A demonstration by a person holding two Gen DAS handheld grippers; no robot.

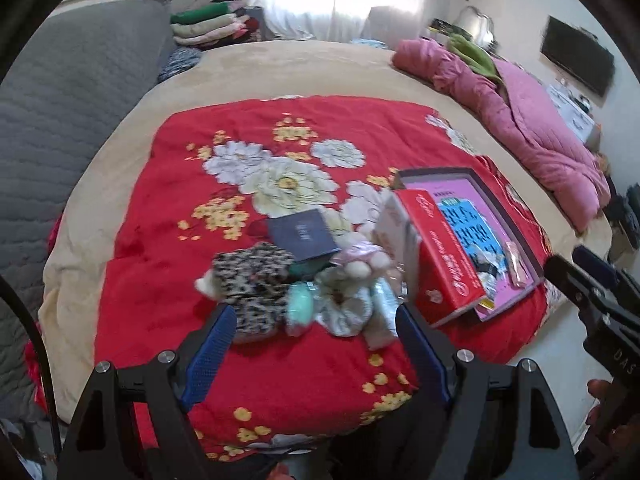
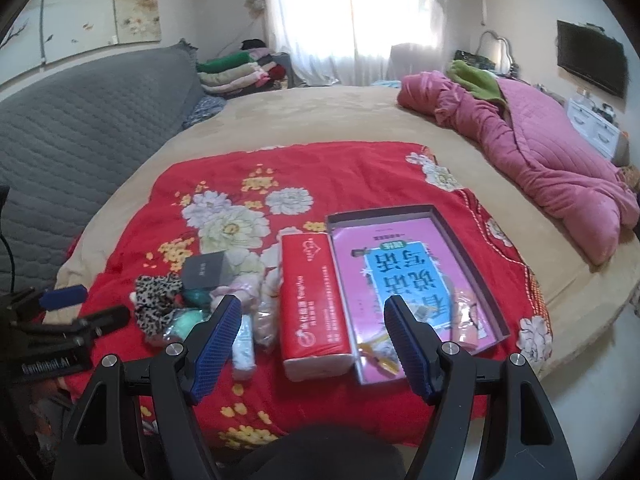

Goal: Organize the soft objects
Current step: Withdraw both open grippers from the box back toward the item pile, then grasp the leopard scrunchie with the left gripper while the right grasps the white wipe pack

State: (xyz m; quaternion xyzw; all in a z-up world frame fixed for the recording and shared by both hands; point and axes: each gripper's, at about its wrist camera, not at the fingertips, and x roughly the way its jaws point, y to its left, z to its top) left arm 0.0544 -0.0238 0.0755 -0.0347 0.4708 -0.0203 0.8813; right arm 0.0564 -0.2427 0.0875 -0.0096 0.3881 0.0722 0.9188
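A heap of soft things lies on the red floral cloth [image 1: 240, 368]: a leopard-print scrunchie [image 1: 256, 284], a mint one [image 1: 299, 304], a pale one [image 1: 344, 308] and a pink one [image 1: 362, 254]. My left gripper [image 1: 314, 316] is open and empty, just short of the heap. My right gripper [image 2: 312, 306] is open and empty above the red tissue pack [image 2: 310, 300]. A shallow box [image 2: 460, 256] with a pink book in it lies right of the pack. The leopard scrunchie [image 2: 156, 300] also shows in the right wrist view, beside the left gripper [image 2: 84, 304].
A small dark box [image 1: 302, 234] rests behind the heap. The cloth lies on a beige bed [image 2: 320, 116]. A pink quilt [image 2: 540, 152] lies at the right, a grey headboard [image 2: 80, 120] at the left, folded clothes [image 2: 236, 68] behind.
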